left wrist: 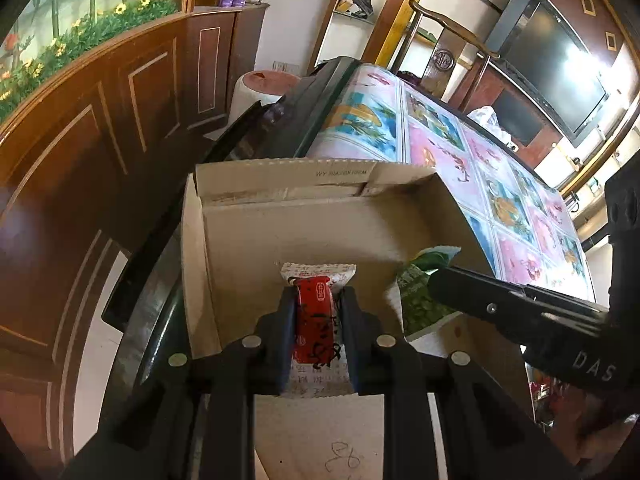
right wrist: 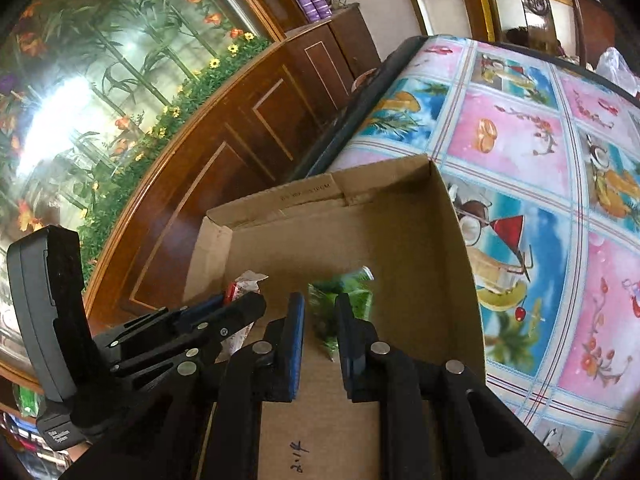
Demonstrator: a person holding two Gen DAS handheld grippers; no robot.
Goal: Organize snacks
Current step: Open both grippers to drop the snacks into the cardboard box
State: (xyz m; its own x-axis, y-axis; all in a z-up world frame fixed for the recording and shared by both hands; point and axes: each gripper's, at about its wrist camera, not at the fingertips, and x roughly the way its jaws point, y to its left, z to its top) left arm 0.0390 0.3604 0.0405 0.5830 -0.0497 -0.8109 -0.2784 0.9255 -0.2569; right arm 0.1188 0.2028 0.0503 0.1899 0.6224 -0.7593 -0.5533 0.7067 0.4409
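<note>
Nearest the left wrist camera, the left hand-held gripper [left wrist: 317, 312] is closed on a red and white snack packet [left wrist: 316, 320], its two black fingers pinching the packet's long sides near the middle while the crimped white end pokes out ahead. It hangs over the open cardboard box [left wrist: 192, 264], toward the box's near left side. Judging by its look, the packet is light, thin and crinkly, with a slick wrapper that could slide in the pads, and its contents may crush; a gentle squeeze across the padded middle, away from the flat sealed ends, seems the safest hold. Further right, the right hand-held gripper [right wrist: 320, 320] holds a green snack packet [right wrist: 352, 300]; its blue-padded fingers sit a little apart with the soft pouch between them, though motion blur makes it hard to tell how firmly they press. This pouch also looks light and floppy, likely to sag or swing from a corner. It hangs over the box's near right part. The box stands at the near left corner of the tabletop [right wrist: 540, 152], which wears a glossy cloth of pink and blue fruit pictures. The box floor looks bare, so little blocks a drop, but the upright walls and the two grippers working close together could snag or collide. Dark wood panelling [left wrist: 100, 128] rises beyond the left edge.
</note>
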